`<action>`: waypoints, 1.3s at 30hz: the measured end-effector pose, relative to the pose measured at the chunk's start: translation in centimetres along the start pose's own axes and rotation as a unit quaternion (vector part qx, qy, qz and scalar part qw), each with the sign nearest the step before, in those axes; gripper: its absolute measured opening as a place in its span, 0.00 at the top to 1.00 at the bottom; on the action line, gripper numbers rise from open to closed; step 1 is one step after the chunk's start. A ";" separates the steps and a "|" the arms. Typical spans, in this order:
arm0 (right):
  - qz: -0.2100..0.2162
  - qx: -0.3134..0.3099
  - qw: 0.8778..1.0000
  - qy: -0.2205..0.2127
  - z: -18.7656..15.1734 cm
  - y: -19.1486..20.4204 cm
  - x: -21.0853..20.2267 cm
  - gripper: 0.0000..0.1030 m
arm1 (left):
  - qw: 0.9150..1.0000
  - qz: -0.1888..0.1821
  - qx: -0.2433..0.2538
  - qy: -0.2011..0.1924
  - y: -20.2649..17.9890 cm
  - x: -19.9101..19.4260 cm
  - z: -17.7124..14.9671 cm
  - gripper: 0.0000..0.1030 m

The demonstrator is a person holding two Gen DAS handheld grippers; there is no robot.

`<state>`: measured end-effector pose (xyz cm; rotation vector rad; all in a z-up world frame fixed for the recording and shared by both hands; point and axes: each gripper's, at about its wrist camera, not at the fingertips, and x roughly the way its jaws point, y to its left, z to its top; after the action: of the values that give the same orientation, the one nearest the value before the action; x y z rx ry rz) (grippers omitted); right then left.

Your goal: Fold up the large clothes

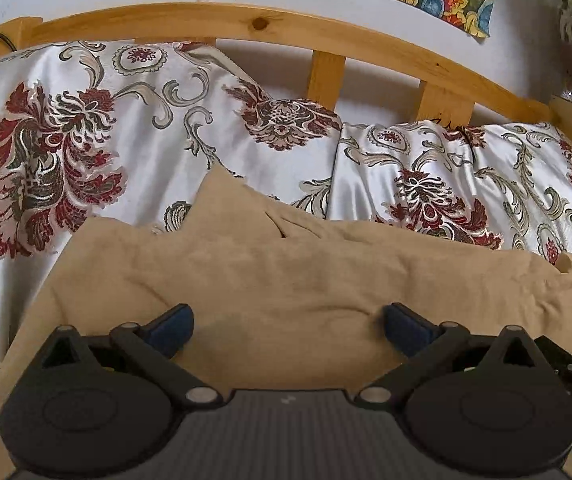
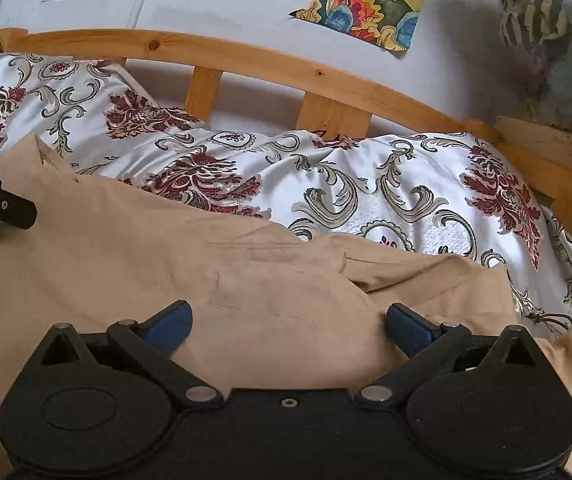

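Tan garment [image 1: 286, 272]: one, on floral bedspread [image 1: 86, 128]; two tongs, left tongs [image 1: 288, 330] and right tongs [image 2: 288, 326], both spread apart, empty

Tan garment [image 1: 286, 272] cut off below by both frames, its near part behind the gripper bodies.

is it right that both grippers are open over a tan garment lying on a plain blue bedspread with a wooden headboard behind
Not quite. The bedspread is not plain blue: the right wrist view shows shiny white fabric with dark red flowers and grey scrolls. The rest holds: the left gripper and right gripper both stand open over the tan garment, with the wooden headboard behind.
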<state>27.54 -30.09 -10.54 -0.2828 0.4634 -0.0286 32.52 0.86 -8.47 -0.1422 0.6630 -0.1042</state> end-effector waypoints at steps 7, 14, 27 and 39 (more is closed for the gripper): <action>0.015 0.035 0.999 -0.014 -0.3 -2.0 -7.4 0.01 | 0.997 -0.010 -0.069 -0.024 0.9 -6.5 -0.9 0.00; 0.011 0.052 0.999 0.012 -3.2 -2.5 -9.4 0.01 | 0.997 0.038 0.047 -0.039 -1.7 -7.7 -6.0 0.00; 0.019 0.057 0.998 0.026 -4.6 -2.2 -8.1 0.01 | 0.995 0.054 0.076 -0.036 -2.5 -6.5 -6.9 0.00; -0.007 0.248 0.966 0.076 -2.8 -7.2 -17.0 0.01 | 0.999 0.034 0.030 0.021 -2.2 -12.4 -6.1 0.00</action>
<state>11.30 -36.19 -3.51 0.2104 0.5898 -0.1777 18.89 -0.12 -5.35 -0.0592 0.7049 -0.0629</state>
